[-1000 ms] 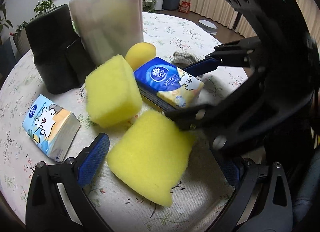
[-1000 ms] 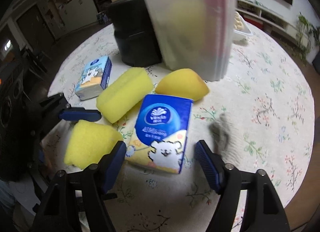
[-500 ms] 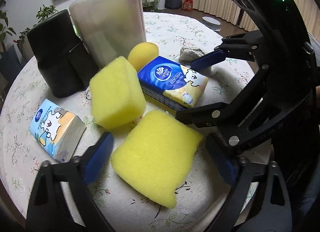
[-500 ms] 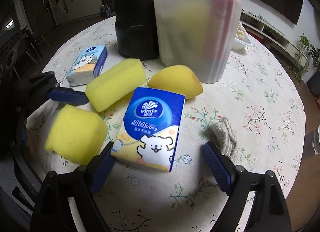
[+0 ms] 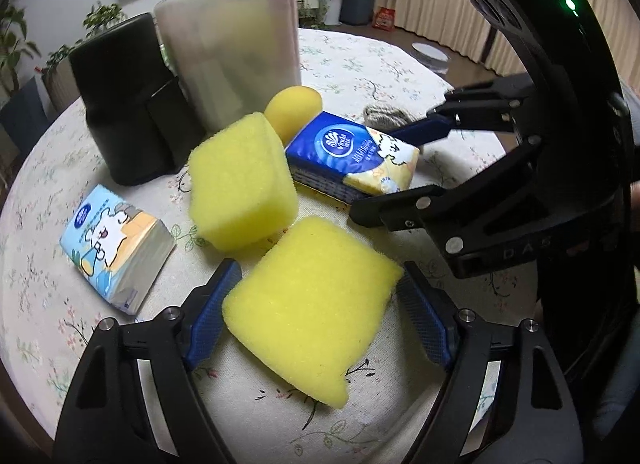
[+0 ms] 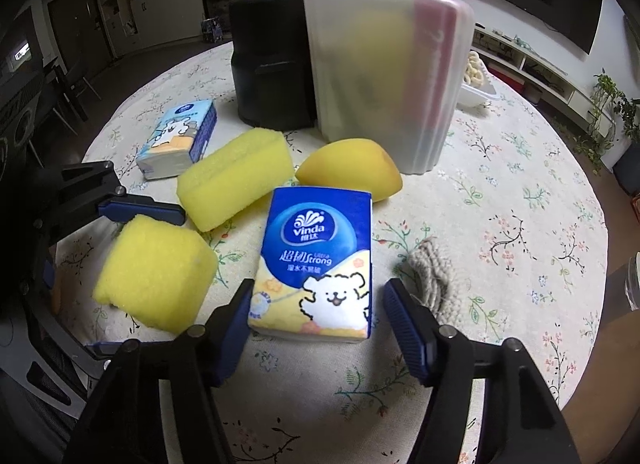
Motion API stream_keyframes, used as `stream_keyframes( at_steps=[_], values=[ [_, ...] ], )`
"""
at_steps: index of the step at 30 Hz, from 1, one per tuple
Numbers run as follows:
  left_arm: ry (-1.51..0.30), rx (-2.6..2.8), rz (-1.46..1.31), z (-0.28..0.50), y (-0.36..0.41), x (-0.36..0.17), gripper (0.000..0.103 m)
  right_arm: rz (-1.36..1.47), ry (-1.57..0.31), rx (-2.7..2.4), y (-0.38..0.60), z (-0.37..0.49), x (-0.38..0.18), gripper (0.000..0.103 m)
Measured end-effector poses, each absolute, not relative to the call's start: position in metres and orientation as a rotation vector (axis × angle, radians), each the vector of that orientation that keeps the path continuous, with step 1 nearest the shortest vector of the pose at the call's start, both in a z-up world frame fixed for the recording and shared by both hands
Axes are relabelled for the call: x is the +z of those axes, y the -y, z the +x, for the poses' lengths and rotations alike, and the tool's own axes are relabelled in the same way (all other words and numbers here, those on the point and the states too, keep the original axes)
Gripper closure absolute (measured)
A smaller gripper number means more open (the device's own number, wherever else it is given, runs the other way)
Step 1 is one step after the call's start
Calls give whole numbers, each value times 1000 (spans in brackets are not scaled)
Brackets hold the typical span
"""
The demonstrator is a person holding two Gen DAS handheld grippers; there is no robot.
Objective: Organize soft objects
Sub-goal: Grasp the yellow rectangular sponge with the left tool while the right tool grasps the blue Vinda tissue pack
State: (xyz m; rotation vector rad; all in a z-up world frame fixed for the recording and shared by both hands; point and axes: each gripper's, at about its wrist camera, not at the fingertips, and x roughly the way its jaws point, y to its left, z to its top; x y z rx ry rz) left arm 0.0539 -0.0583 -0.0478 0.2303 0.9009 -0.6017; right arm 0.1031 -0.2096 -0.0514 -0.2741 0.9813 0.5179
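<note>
My left gripper point(image 5: 320, 320) is open with its blue pads on either side of a yellow sponge point(image 5: 308, 300) lying on the floral tablecloth; the left pad is close to touching it. A second yellow sponge point(image 5: 240, 179) lies behind it. My right gripper point(image 6: 316, 320) is open around the near end of a blue Vinda tissue pack point(image 6: 316, 260), which also shows in the left wrist view point(image 5: 352, 155). A yellow egg-shaped sponge point(image 6: 348, 171), a light blue tissue pack point(image 6: 176, 139) and a beige knitted piece point(image 6: 432, 280) lie nearby.
A frosted translucent bin point(image 6: 384, 79) and a black container point(image 6: 268, 63) stand at the back of the round table point(image 6: 520, 183). A white tray point(image 6: 476, 83) with snacks sits behind the bin. The table edge is close below both grippers.
Both grippers have moved forward: the left now straddles the near yellow sponge and the right straddles the Vinda pack. The right gripper's jaws have narrowed somewhat.
</note>
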Motion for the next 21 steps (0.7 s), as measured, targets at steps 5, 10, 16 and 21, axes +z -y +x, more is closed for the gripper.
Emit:
stream_keyframes(
  at_steps=[5,10,16,21],
  values=[
    [-903,-555,255,50,62,-48,24,-289,-975,520,204,101,-50,46],
    [-895,-524,236,49,58,-46,39,-288,-977,514,202,100,-51,47],
    [-883,-514,259,46,60,-43,44,-270,-989,513,204,100,-50,47],
    [-873,-471,217,43,53,-38,46,-267,-990,512,206,100,-50,47]
  ],
)
